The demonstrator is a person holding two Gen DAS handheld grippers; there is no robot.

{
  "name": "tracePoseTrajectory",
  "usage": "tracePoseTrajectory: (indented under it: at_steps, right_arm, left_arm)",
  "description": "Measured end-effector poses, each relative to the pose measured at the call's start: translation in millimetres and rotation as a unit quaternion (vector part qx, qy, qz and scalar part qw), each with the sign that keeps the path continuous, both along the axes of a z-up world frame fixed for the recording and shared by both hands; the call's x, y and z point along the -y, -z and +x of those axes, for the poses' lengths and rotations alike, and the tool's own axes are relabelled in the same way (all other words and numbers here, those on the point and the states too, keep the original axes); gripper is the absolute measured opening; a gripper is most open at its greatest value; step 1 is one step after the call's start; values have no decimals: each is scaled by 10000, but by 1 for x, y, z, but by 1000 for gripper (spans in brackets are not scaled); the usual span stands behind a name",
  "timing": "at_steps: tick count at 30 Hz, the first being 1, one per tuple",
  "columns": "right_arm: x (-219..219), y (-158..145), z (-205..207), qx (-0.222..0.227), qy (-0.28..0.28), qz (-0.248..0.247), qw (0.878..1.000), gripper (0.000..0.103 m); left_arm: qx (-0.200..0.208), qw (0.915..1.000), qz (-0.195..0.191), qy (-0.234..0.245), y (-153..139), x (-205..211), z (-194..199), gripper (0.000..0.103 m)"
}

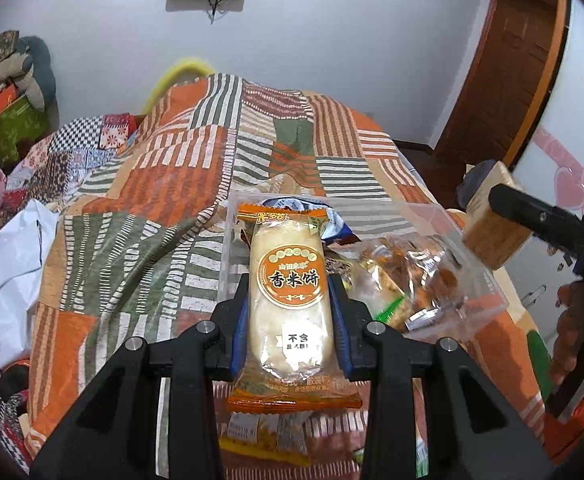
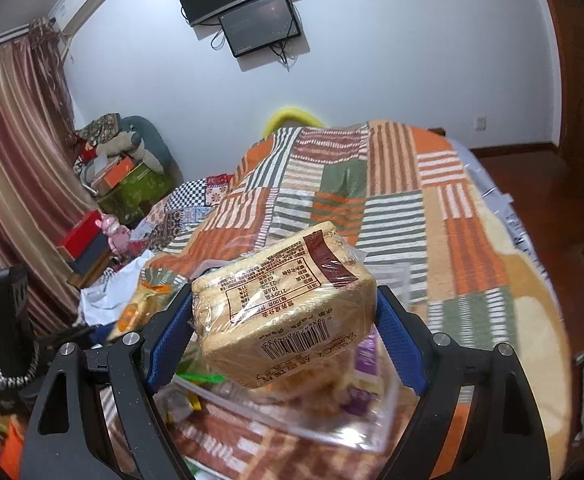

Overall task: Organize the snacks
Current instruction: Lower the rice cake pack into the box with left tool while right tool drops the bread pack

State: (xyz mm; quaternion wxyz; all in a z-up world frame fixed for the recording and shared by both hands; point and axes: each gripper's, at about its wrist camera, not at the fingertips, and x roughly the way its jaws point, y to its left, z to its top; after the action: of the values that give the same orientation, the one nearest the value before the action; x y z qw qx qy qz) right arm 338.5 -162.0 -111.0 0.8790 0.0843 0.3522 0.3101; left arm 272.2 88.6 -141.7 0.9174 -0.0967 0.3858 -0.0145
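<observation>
- A clear box (image 1: pixel 444 216) sits on the striped blanket (image 1: pixel 139 208) of the bed. Inside it lie a clear bag of brown snacks (image 1: pixel 408 276) and, at the far end, a blue packet (image 1: pixel 292 205).
- The left hand-held gripper (image 1: pixel 291 320) is clamped on a rice cracker pack (image 1: pixel 289 300), held above the box's near-left edge. The pack has orange ends, and its round label reads 香米饼; a white patch lower down begins 不含.
- The right hand-held gripper (image 2: pixel 285 320) is clamped on a wrapped bread block (image 2: pixel 287 312), held above the box (image 2: pixel 332 428). Its wrapper shows a nutrition table, a barcode and a brown band; the small print is too fine to read.
- From the left wrist view, the bread block (image 1: pixel 492 224) hangs just past the box's right rim.
</observation>
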Motion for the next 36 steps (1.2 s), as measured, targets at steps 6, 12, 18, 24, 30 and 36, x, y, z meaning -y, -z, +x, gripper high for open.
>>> tracePoseTrajectory:
  at_steps: [6,12,18,24,30,36]
  right_arm:
    - [-22,17,12,-275,-227,-99,9993,84]
    - [-39,23,18,-218,-365,-431,9982,84]
    - [-52,27,25,-192,-430,-634,9969,84]
    - [-60,32,29,-294,-516,-818,9949,85]
    - [-55,30,27,-368,-549,-797,9946,85]
    - [-46,12,11,-152,-526,-817,9952,85]
  left_arm:
    - [-123,9998,-123,-101,14,-4,19,35]
    - [-261,9994,-201,-85,28,-5,30,35]
    - [-220,9997,-111,-43,32,-2,30,37]
    - [-297,9994,-171,-5,34,-1,29,42]
    - [-207,9998,35,47,27,8,21,58]
    - [-124,9999,25,37,13,7,7,59]
